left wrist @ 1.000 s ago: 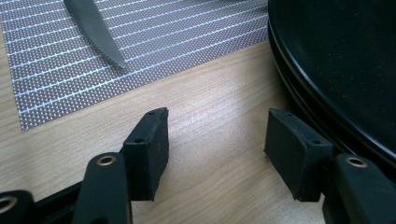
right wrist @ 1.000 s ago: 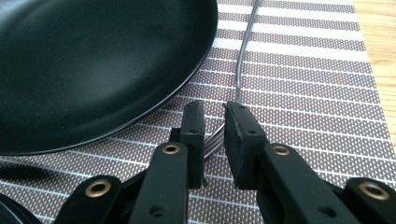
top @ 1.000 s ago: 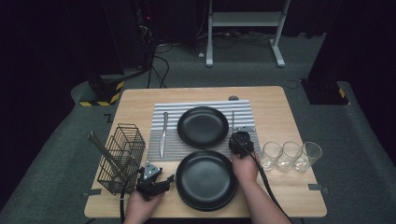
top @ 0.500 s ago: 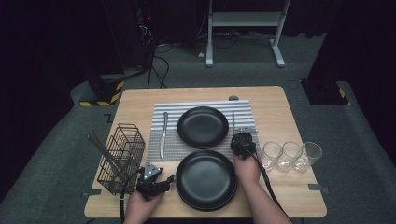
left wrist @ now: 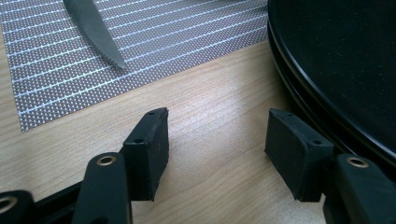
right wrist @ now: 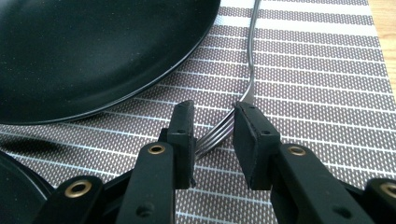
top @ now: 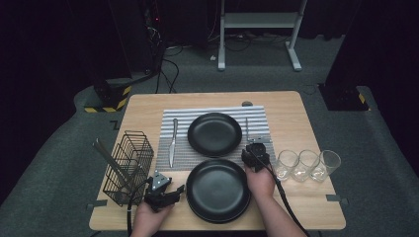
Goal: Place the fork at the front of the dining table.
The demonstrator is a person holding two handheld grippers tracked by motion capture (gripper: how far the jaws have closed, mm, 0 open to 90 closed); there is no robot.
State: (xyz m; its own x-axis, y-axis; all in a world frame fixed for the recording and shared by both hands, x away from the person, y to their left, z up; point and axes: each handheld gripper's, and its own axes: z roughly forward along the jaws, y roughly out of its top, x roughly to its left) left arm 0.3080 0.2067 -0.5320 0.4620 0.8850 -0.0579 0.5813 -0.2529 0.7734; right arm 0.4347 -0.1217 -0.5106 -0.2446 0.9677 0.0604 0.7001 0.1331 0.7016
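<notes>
Your right hand-held gripper (right wrist: 212, 135) sits at the right edge of the striped placemat (top: 257, 116), just past the near plate (top: 217, 190). Its jaws have just been opening, and the fork (right wrist: 250, 60) lies between them. In the right gripper view the tines point back toward you in the gap between the two pads, the right pad close against the tines' outer edge and the left pad standing a little off, so the fork looks let go and flat on the mat, not clamped. From there the handle runs straight away from you, along the right side of the far plate (top: 215, 133). So the fork's long axis lies in line with your gripper, tines nearest, handle farthest. Any further move on the fork belongs to your right hand, which is right on it.

Your left hand-held gripper (left wrist: 215, 135) rests low on the bare table (left wrist: 219, 93), jaws apart with nothing between them, just beside the left rim of the near plate. The knife (top: 172, 140) lies on the mat ahead of it, blade end toward you, well apart from the fork, with both plates in between.
</notes>
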